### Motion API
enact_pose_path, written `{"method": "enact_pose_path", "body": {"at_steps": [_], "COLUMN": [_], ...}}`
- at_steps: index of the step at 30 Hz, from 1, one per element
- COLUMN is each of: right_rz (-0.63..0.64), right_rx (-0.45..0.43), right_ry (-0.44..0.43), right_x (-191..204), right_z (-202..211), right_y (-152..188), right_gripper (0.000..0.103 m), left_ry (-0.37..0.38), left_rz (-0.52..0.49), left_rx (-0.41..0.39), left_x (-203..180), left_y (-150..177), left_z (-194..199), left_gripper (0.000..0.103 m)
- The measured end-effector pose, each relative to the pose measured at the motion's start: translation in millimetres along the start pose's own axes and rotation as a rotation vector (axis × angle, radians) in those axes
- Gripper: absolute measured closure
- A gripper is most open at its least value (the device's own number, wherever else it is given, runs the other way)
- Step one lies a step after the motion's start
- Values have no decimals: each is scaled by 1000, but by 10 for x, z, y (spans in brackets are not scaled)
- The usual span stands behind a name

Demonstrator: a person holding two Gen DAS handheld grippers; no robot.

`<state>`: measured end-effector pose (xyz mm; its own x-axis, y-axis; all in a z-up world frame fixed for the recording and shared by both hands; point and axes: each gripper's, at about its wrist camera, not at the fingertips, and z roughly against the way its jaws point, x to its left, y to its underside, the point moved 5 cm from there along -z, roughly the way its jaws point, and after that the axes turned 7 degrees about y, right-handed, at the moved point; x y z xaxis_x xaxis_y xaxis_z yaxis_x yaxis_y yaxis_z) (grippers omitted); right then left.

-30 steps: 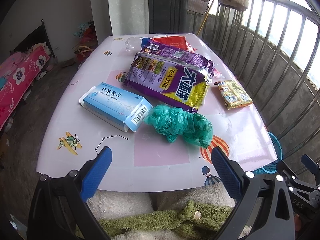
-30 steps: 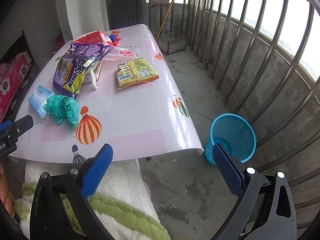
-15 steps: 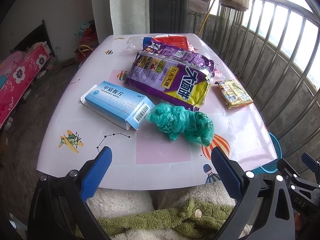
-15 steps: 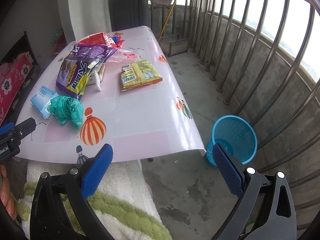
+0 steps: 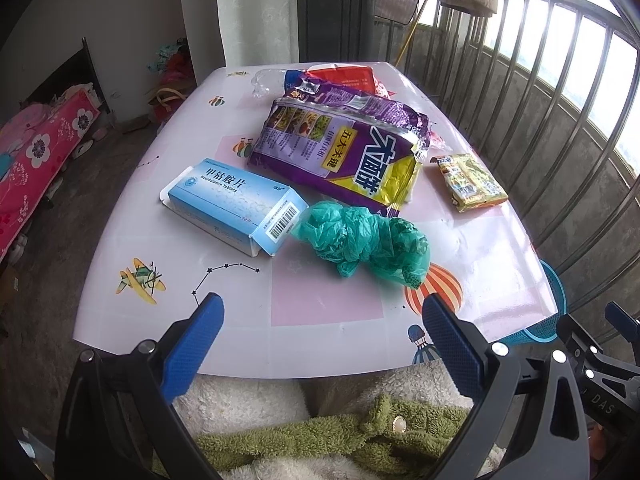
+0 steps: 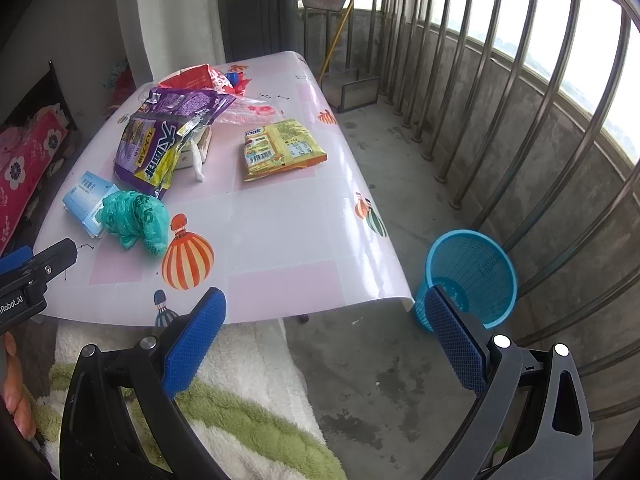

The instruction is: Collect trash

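Note:
Trash lies on a pink-and-white table [image 5: 320,320]: a crumpled green plastic bag [image 5: 364,240] [image 6: 134,218], a light blue medicine box [image 5: 236,204] [image 6: 86,196], a large purple and yellow bag [image 5: 344,148] [image 6: 160,136], a yellow snack packet [image 5: 468,182] [image 6: 282,148] and a red wrapper [image 5: 344,76] at the far end. A blue mesh bin [image 6: 470,274] stands on the floor right of the table. My left gripper [image 5: 320,340] is open and empty at the near table edge, before the green bag. My right gripper [image 6: 326,332] is open and empty over the table's near right corner.
A metal railing [image 6: 520,100] runs along the right side past the bin. A bed with a pink flowered cover [image 5: 36,160] stands to the left. A white and green fleece [image 5: 320,432] covers the lap below both grippers. A clear wrapper [image 6: 248,108] lies by the purple bag.
Both grippers have moved slightly forward toward the table; the trash looks a little closer. Both stay open. Nothing on the table has moved.

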<state>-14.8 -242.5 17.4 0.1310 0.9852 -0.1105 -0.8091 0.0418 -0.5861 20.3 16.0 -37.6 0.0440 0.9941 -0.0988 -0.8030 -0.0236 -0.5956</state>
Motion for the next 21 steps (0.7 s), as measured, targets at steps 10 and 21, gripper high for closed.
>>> {"method": "enact_pose_path", "body": {"at_steps": [10, 21], "right_rz": [-2, -8], "right_rx": [5, 10], "right_ry": [-2, -4], "right_x": [0, -27], "right_z": [-15, -41], "right_y": [-1, 14], "right_gripper": [8, 8], "left_ry": [-10, -16], "left_rz": [10, 9], "left_rx": [16, 28], "left_x": [44, 40], "left_y": [5, 6], "left_z": [-37, -53], "left_gripper": [6, 6]}}
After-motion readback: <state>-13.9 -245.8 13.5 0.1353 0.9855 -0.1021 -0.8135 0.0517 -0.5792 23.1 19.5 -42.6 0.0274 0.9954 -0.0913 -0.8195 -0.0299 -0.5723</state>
